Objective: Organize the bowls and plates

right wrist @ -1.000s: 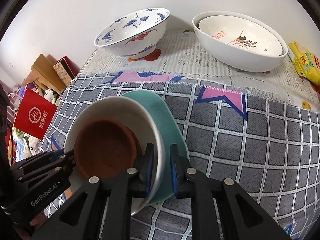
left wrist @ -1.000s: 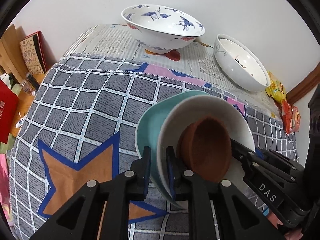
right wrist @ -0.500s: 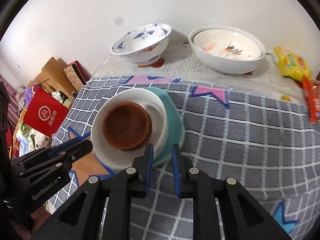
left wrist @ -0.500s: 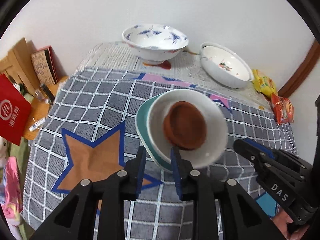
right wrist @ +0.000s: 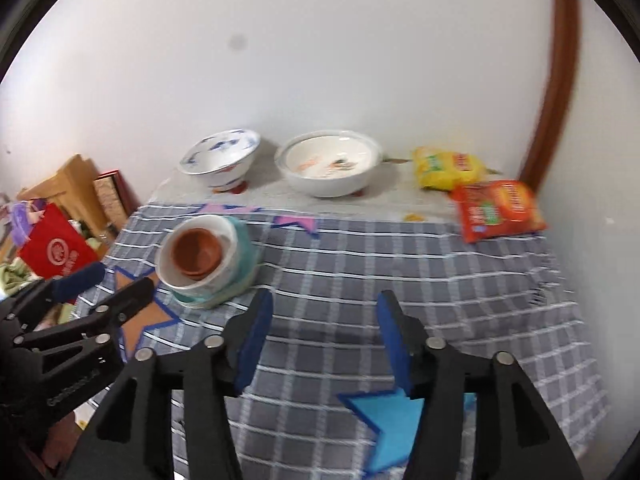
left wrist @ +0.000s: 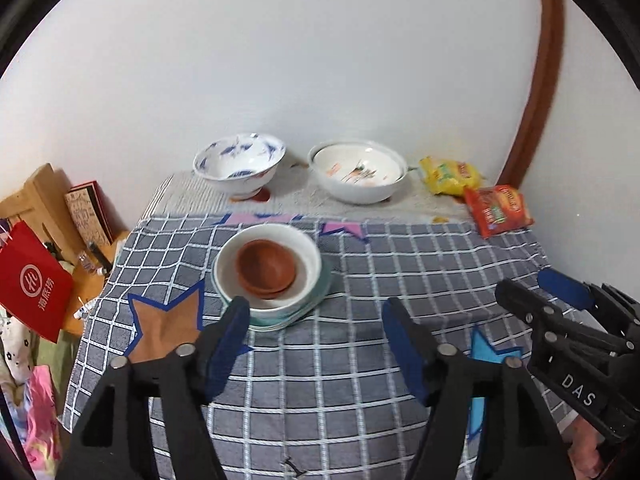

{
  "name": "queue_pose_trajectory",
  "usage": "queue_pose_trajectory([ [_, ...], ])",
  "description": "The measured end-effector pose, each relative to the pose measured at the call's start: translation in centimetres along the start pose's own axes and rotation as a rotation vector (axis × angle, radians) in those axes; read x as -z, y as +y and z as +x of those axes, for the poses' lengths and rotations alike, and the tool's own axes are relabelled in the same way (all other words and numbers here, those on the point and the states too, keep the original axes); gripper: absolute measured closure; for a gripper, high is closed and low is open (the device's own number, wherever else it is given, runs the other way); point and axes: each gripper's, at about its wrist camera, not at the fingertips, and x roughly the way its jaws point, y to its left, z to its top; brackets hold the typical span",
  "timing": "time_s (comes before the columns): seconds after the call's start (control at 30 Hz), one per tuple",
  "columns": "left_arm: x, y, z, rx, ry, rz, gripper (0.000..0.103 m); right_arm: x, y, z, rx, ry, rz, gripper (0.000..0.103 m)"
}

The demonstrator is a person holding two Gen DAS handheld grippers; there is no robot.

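- My left hand-held gripper hangs above the checked cloth on the bench; its jaws are opening, already wide, with nothing between them.
- Off to its left, beyond the bench edge, stand a red paper bag and a brown box.
- Just ahead of its left finger sits the stack I am sorting: a brown bowl nested in a white bowl, both resting on a teal plate. The stack stands alone on the cloth, touched by neither gripper.
- Farther ahead, near the wall, a blue-patterned bowl stands to the left and a wide white bowl to the right, apart from each other.
- To the far right of those lie a yellow snack packet and an orange snack packet, touching.
- My right hand-held gripper is to the right of the left one, also above the cloth; its jaws are opening too, parted with only cloth showing between them.
- From the right gripper, the stack is ahead and to the left, near the tip of my left gripper.
- A blue star patch on the cloth lies just below my right gripper's right finger.
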Motion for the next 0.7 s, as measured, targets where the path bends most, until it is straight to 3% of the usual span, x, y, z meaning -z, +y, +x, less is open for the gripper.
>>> queue_pose_trajectory([
  [0.13, 0.3, -1.5, -1.6, -0.005, -0.02, -0.004, 0.022, 1.0, -1.9, -2.1, 0.03, 0.005, 0.015, 0.046],
  [0.2, 0.4, -2.1, -2.1, -0.013, -0.024, -0.001, 0.016, 1.7, -2.7, -3.2, 0.046, -0.007, 0.024, 0.037],
  [0.27, 0.7, -2.5, -2.6, -0.015, -0.029, 0.0, 0.012, 2.4, -3.3, -4.3, 0.049, -0.025, 0.033, 0.021],
  [0.37, 1.1, -2.9, -3.3, -0.012, -0.024, -0.004, 0.011, 3.0, -3.9, -5.4, 0.046, -0.039, 0.06, 0.015],
  [0.7, 2.2, -3.3, -4.5, -0.014, -0.026, -0.008, 0.011, 4.1, -4.7, -7.6, 0.061, -0.047, 0.077, 0.011],
])
